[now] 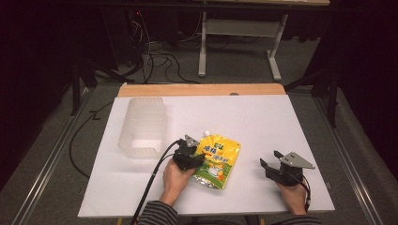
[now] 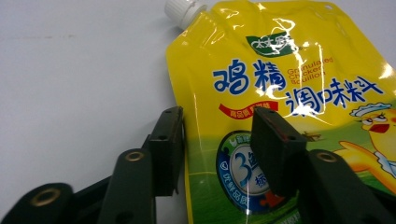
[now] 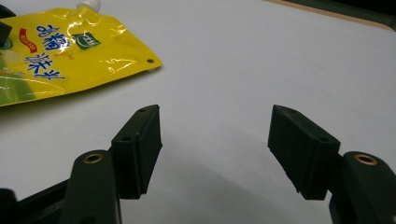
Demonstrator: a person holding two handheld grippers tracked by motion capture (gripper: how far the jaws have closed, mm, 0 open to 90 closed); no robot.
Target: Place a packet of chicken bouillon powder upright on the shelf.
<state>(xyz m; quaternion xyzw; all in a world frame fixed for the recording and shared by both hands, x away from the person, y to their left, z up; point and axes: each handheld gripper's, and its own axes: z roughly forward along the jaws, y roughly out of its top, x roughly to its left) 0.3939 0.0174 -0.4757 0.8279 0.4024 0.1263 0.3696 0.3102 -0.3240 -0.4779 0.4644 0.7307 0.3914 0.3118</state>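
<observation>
Yellow spouted pouch (image 1: pixel 217 161) lies flat on the white table cover (image 1: pixel 263 122), near the person's edge and a little left of centre, its white screw cap (image 1: pixel 206 133) pointing away from the person. The left gripper (image 1: pixel 189 157) sits at the pouch's left edge. In the left gripper view its jaws stand apart, one on the bare cover just beside the pouch's side seam and the other over the printed face, so the seam runs between them. That straddle looks like the set-up for a pinch on the edge, probably because a flat, glossy bag offers little else to grab; no squeeze or crease shows in the film, so the grip does not appear closed yet.

The right gripper (image 1: pixel 281 169) rests well apart to the right, its jaws spread wide over bare cover with nothing between them, apparently kept clear while the left one works. A translucent ribbed plastic bin (image 1: pixel 143 126) stands on the left part of the cover, beyond the left gripper.

Whether the jaw over the print actually touches the film cannot be told. The pouch's near end is cut off in the left gripper view, glare washes out part of the lettering, and the bin's interior is too hazy to read.
</observation>
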